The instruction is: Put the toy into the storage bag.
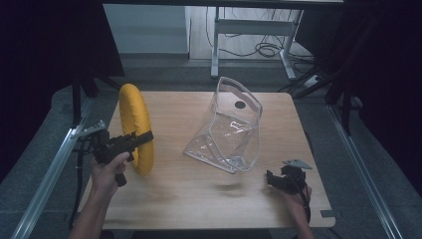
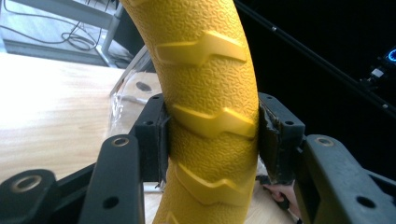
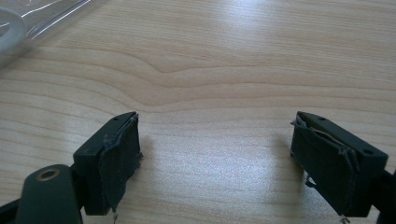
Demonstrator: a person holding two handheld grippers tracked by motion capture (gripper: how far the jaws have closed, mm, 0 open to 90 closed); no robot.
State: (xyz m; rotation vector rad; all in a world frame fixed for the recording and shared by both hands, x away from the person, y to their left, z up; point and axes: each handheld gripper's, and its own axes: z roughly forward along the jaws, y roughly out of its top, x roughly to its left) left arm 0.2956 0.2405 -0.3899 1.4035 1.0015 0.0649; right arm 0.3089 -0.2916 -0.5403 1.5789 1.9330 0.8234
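A yellow ring (image 1: 134,127) with a bumpy, ridged skin stands on edge at the table's left, lifted off the wood. My left gripper (image 1: 139,138) is shut on the ring's lower right part. In the left gripper view both pads press the yellow ring (image 2: 205,116) from either side, my left gripper (image 2: 212,140) closed around it. A clear plastic bag (image 1: 230,127) with a white-edged mouth stands in the middle of the table. My right gripper (image 1: 272,178) rests low at the front right; its jaws (image 3: 215,163) stand wide apart over bare wood with nothing between them.
The wooden table (image 1: 199,199) has open surface in front of the bag. A corner of the clear bag (image 3: 28,23) lies at the upper left of the right gripper view. A desk frame and cables (image 1: 259,45) stand on the floor behind. Metal rails (image 1: 45,179) flank the table.
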